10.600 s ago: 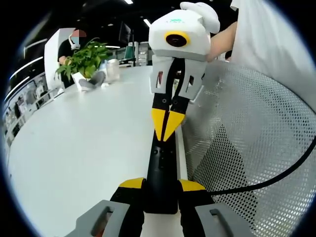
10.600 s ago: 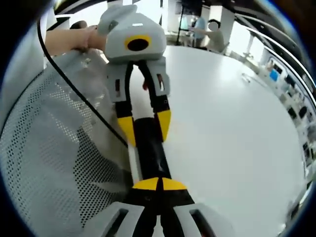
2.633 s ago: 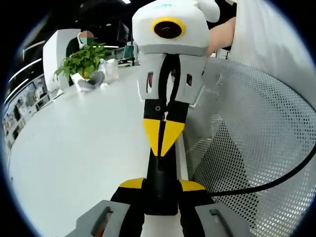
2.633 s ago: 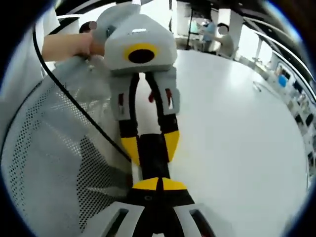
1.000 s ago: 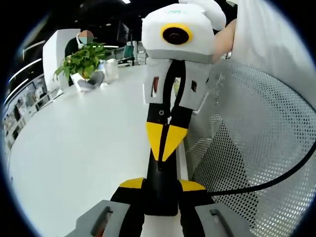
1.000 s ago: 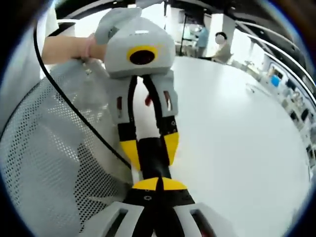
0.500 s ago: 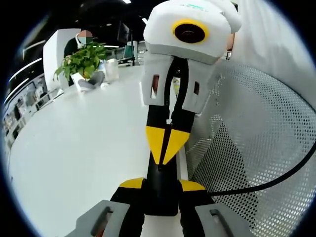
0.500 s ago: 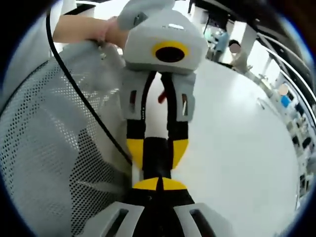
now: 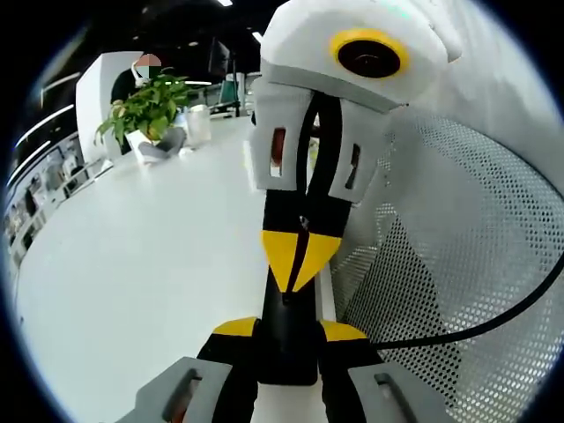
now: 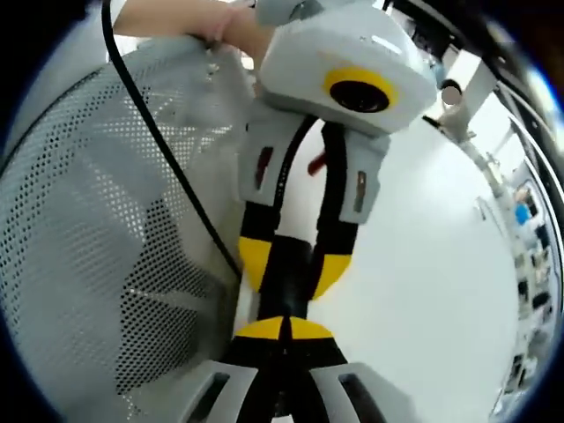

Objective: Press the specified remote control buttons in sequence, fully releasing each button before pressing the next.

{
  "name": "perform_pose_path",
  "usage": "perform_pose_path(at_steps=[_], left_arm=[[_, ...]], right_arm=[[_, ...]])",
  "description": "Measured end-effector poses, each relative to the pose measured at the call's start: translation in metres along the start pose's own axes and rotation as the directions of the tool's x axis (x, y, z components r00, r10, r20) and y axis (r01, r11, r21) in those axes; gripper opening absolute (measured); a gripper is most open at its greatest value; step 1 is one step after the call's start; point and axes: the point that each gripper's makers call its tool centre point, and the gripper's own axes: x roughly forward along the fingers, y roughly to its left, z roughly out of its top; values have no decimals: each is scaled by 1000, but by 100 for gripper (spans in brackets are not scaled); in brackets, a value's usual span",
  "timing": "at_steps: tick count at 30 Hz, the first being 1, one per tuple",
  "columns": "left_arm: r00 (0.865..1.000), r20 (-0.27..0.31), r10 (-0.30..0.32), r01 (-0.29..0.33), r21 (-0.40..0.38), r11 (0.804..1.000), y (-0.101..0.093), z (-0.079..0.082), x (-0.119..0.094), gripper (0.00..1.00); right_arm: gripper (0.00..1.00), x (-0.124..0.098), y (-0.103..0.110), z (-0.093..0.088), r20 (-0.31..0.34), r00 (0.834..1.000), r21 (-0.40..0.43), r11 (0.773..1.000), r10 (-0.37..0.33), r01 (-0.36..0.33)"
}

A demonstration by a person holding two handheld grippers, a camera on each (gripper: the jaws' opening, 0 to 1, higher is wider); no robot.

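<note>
A long black remote control (image 9: 285, 339) sits clamped between the yellow pads of my left gripper (image 9: 287, 330), which is shut on its near end. My right gripper (image 9: 300, 264) comes in from above, jaws shut, its joined yellow tips resting on the remote's top face. In the right gripper view the same shut tips (image 10: 284, 328) bear on the remote (image 10: 289, 284). Facing them, the left gripper (image 10: 291, 261) holds the remote between its yellow fingers (image 10: 256, 254). The buttons under the tips are hidden.
A white perforated mesh surface (image 9: 458, 264) curves beside the remote, seen again (image 10: 88, 220) with a black cable (image 10: 167, 150) across it. A hand (image 10: 238, 22) holds the left gripper. The white table (image 9: 132, 247) stretches away to a potted plant (image 9: 150, 106).
The right gripper has tilted and come closer, so each gripper's body looms larger in the other's view. Its shut tips stay on the remote. The left gripper's hold is unchanged.
</note>
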Motion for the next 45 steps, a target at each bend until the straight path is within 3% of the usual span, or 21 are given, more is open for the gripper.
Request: perform_pose_path(at_steps=[12,16,19,24,31,35,45], left_arm=[[1000,-1,-1,1,2,1000,0,0,0,25],[1000,-4,0,0,4,1000,0,0,0,25],[1000,-5,0,0,4,1000,0,0,0,25],[1000,-4,1,-1,3,1000,0,0,0,25],[1000,-3,1,-1,3,1000,0,0,0,25],[1000,-2,1,-1,3,1000,0,0,-1,25],[1000,0,0,0,1,1000,0,0,0,25]], right_arm=[[0,1,0,-1,-87,996,-96,995,8,-16],[0,1,1,-1,-81,996,-99,995,-33,25],[0,1,0,-1,-45,996,-25,997,-72,71],[0,0,-2,-1,-3,996,71,994,-86,86],[0,-3,-4,0,114,988,319,946,-104,63],[0,-3,-5,-1,121,988,330,943,-98,53],[0,-1,-4,2,121,992,274,962,-44,10]])
